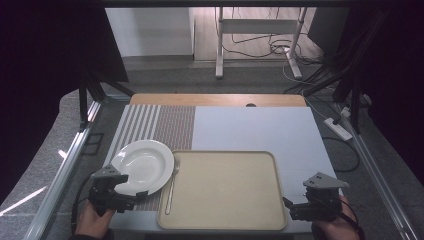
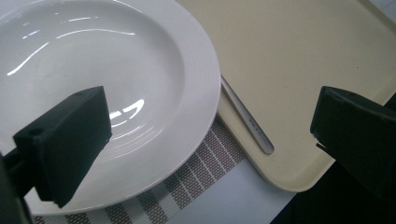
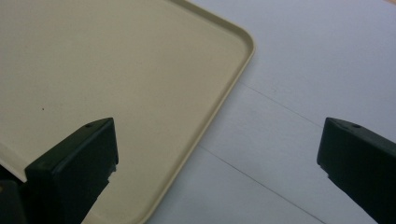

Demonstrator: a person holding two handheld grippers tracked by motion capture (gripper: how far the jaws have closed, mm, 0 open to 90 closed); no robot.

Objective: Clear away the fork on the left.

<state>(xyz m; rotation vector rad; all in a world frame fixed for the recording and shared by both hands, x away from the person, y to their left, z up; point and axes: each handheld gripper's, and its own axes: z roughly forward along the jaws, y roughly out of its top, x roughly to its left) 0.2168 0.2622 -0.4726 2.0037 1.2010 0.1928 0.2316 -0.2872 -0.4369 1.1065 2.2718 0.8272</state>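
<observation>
The left gripper (image 2: 205, 154), jaws spread and empty, hovers over the white plate (image 1: 142, 165) at the table's near-left corner. Risk: clamping the glossy rim off-centre could tip it onto the spoon (image 1: 171, 186) along the tray's (image 1: 225, 220) left edge. The right gripper (image 3: 217, 168) is likewise spread.

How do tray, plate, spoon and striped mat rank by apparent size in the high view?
1. Tray, clearly the largest.
2. Striped mat; it is partly covered by the plate and tray, so its full extent is uncertain.
3. Plate, with its near rim hidden by the left claw.
4. Spoon, thin and smallest.
</observation>
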